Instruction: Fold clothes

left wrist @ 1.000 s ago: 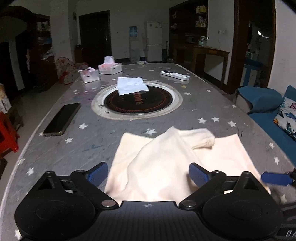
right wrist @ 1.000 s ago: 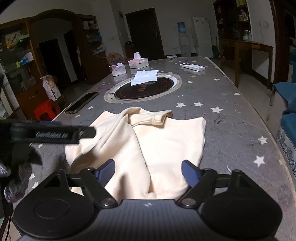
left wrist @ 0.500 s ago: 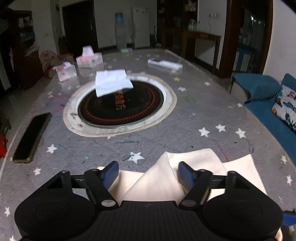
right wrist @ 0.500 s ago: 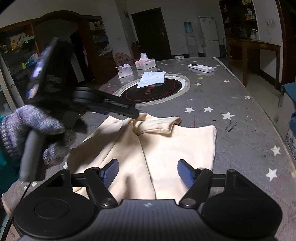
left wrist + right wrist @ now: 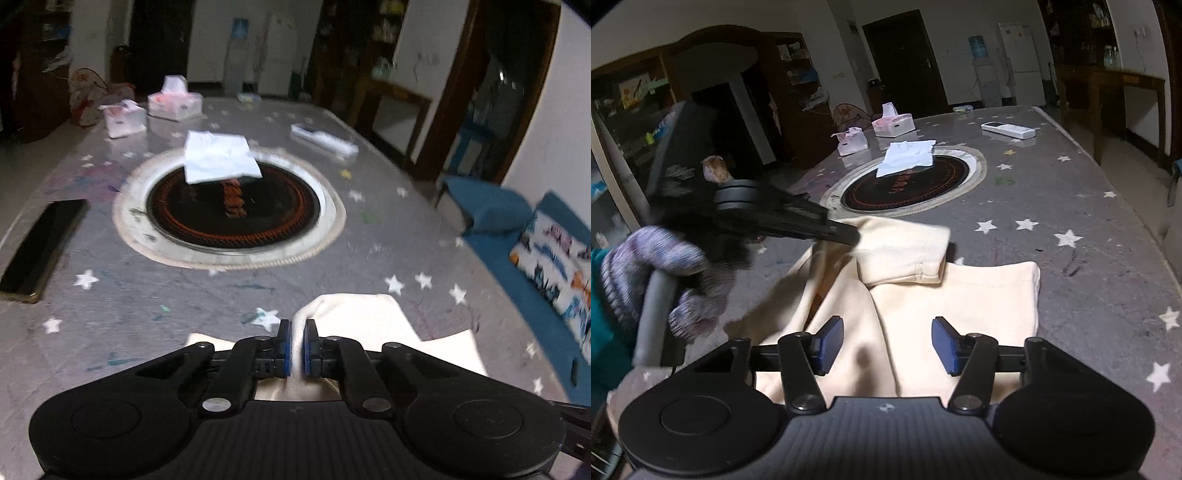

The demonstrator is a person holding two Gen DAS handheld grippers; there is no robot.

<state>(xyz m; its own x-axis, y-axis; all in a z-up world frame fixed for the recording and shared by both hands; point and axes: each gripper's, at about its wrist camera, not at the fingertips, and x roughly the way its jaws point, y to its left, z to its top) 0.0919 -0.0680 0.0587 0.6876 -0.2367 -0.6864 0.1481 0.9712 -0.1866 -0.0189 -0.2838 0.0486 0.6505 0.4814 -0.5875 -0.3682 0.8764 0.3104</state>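
A cream garment [image 5: 953, 295] lies partly folded on the grey star-patterned table [image 5: 1089, 240]. My left gripper [image 5: 297, 345] is shut on a fold of the cream garment [image 5: 354, 317] near its far edge. In the right wrist view the left gripper [image 5: 849, 236] pinches the cloth beside the folded sleeve and lifts it. My right gripper [image 5: 886, 345] is open and empty, hovering low over the near part of the garment.
A round black inset [image 5: 232, 206] sits mid-table with a folded white cloth [image 5: 218, 158] on it. A black phone [image 5: 40, 243] lies at the left edge. Two tissue boxes [image 5: 173, 103] and a white remote [image 5: 325, 138] are farther back. A blue sofa [image 5: 524, 236] stands right.
My left gripper moved forward over the garment and closed on a fold near the sleeve. My right gripper stayed open and shifted slightly closer to the cloth.
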